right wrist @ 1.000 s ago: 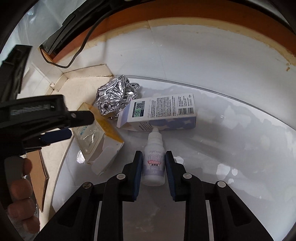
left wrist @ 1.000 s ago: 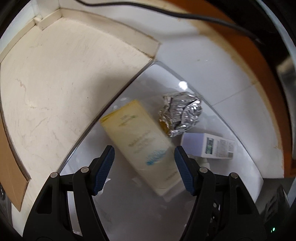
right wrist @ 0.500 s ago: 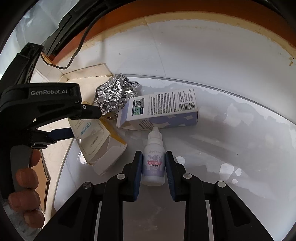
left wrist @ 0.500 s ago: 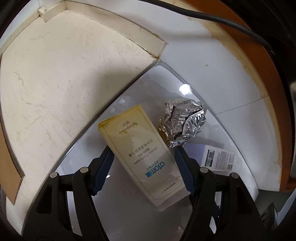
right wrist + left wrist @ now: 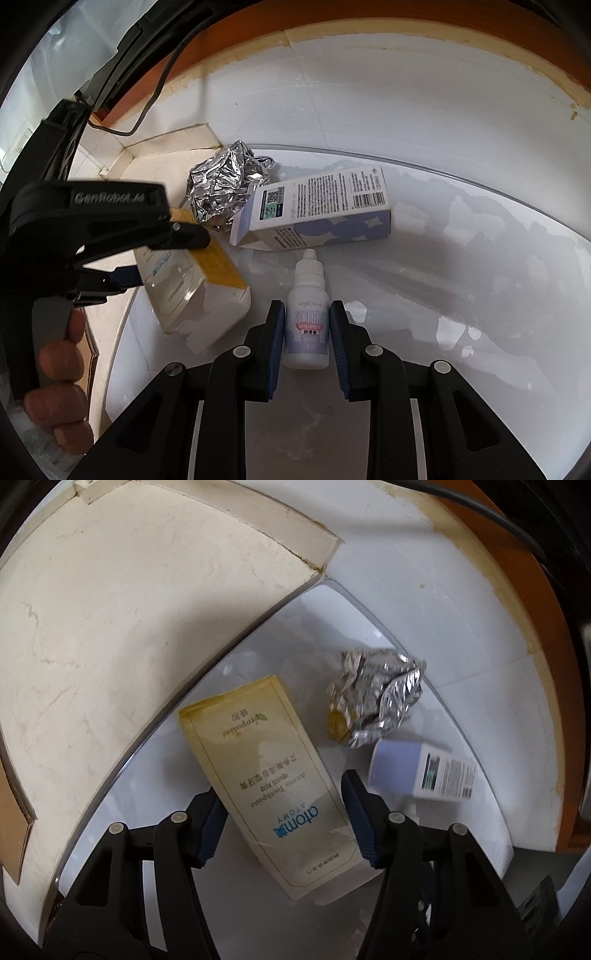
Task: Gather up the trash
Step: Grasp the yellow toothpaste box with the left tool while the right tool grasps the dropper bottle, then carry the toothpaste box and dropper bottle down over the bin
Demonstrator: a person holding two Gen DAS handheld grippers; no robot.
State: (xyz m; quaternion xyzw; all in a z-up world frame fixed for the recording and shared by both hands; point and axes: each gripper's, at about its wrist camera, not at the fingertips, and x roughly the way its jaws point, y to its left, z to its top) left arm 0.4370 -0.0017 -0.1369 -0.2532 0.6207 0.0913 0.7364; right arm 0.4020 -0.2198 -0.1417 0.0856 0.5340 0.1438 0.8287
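Closing my left gripper [image 5: 280, 819] around a long pale-yellow cardboard toothpaste box [image 5: 266, 771], I am partway through picking up the second piece of trash; its jaws are narrowing with the box between them, and the blue pads [image 5: 356, 812] do not yet clearly press on its sides. My right gripper [image 5: 307, 339] already holds a small white plastic dropper bottle [image 5: 306, 325], pinched upright at its labelled middle. Everything lies on a clear glass sheet [image 5: 498, 229] over a white tabletop, and I place things by the toothpaste box. A crumpled ball of silver foil [image 5: 376, 709] sits just beyond the box's far right corner, seemingly touching it. A white and lavender printed carton [image 5: 421, 771] lies on its side to the right of the box, close beside it. The dropper bottle is nearer me, right of the box. Counting trash: one toothpaste box, one foil ball, one carton, one bottle, four pieces. A person's fingers [image 5: 55, 376] wrap the left handle. Next, I judge, the left jaws must finish closing squarely across the box's width before lifting, since its open end looks crushable.
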